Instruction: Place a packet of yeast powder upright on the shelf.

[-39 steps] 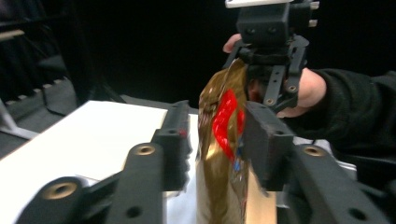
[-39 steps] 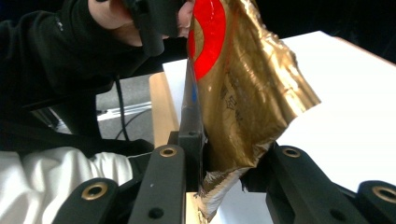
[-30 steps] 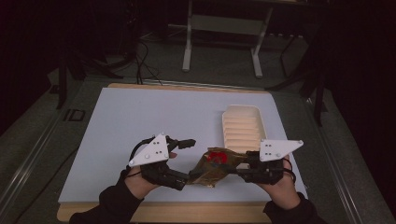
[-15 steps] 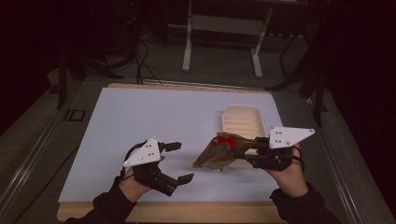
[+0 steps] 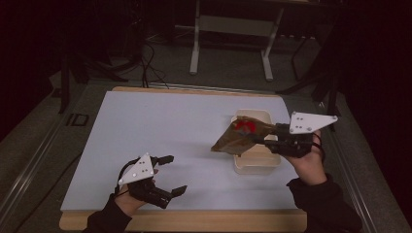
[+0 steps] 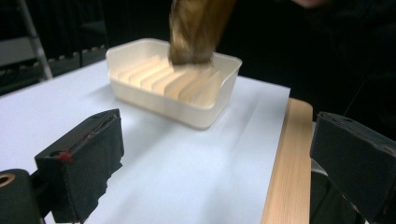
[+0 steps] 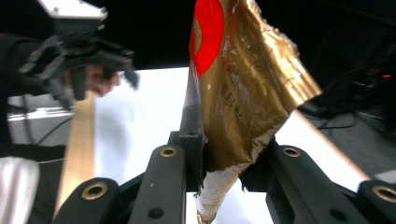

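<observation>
- over on the left side of the counter (image 5: 160,121), near the front wooden edge, the left tool (image 5: 171,173) sits low in the person's left hand (image 5: 127,201) with its jaws spread wide apart and nothing between them
- from the left tool's own camera you see both black pads (image 6: 86,158) far apart, white counter surface between them, and the cream tray (image 6: 140,95) a bit further off
- that tray (image 5: 255,165) is on the right half of the counter and has ridges running across its inside
- a gold foil packet (image 5: 238,138) with a red spot on it hangs tilted above the tray's left side, not resting on anything i can see
- the right tool (image 5: 262,141) is clamped tight on the packet's right end, held up off the counter by the right hand (image 5: 306,162)
- right tool's camera shows the crinkled gold packet (image 7: 243,93) pinched between its jaws, sticking up, with the left tool (image 7: 105,63) off in the background
</observation>
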`<move>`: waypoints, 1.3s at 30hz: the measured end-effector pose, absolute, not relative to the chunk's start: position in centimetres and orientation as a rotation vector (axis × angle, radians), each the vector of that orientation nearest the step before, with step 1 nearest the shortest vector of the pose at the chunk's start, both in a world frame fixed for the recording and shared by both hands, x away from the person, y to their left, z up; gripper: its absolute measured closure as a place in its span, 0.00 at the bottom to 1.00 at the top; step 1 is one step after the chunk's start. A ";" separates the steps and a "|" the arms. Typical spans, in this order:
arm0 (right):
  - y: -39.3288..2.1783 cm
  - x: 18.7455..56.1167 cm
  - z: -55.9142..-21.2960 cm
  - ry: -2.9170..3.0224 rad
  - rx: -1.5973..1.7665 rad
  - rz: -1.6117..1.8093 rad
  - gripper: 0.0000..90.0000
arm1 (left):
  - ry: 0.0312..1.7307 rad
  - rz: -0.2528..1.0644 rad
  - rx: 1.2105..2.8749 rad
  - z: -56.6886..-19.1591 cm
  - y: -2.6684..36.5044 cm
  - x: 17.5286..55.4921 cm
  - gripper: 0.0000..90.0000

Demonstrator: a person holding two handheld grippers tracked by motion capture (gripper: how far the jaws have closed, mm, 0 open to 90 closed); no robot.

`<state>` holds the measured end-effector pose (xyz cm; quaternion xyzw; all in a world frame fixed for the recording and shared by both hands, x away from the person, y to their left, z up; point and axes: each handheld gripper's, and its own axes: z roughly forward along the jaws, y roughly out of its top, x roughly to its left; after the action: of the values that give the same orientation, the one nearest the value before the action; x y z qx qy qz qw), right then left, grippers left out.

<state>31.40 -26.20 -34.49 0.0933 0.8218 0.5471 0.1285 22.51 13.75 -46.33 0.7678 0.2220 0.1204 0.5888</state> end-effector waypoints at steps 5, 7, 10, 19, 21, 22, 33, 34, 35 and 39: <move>-27.1 33.0 -33.9 2.372 0.283 1.544 0.82 | 0.546 0.301 1.793 -47.4 14.5 22.2 0.04; -27.7 34.0 -33.6 2.360 0.285 1.513 0.82 | 0.552 0.306 1.790 -47.7 14.8 22.2 0.04; -28.3 35.0 -33.6 2.353 0.302 1.481 0.83 | 0.562 0.316 1.775 -48.0 15.0 22.2 0.04; -29.8 37.9 -34.1 2.343 0.340 1.406 0.83 | 0.563 0.324 1.758 -48.5 15.1 22.6 0.04; -29.8 38.3 -34.2 2.344 0.348 1.392 0.83 | 0.564 0.326 1.760 -48.5 15.2 22.6 0.04; -29.9 38.9 -34.4 2.354 0.361 1.350 0.83 | 0.565 0.326 1.756 -48.6 15.2 22.7 0.04; -30.3 41.8 -36.3 2.375 0.398 1.249 0.83 | 0.568 0.334 1.739 -48.7 15.5 22.8 0.04; -30.3 42.0 -36.5 2.376 0.400 1.234 0.83 | 0.569 0.329 1.735 -48.7 15.5 22.8 0.04; -30.3 42.3 -36.7 2.376 0.401 1.230 0.83 | 0.570 0.329 1.735 -48.7 15.5 22.8 0.04; -30.1 43.1 -37.1 2.391 0.407 1.196 0.83 | 0.573 0.325 1.731 -48.7 15.6 22.9 0.04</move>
<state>43.05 -30.15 -37.11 0.1470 0.8632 0.4316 0.2168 22.87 15.58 -48.74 0.7472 0.2474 0.1400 0.6008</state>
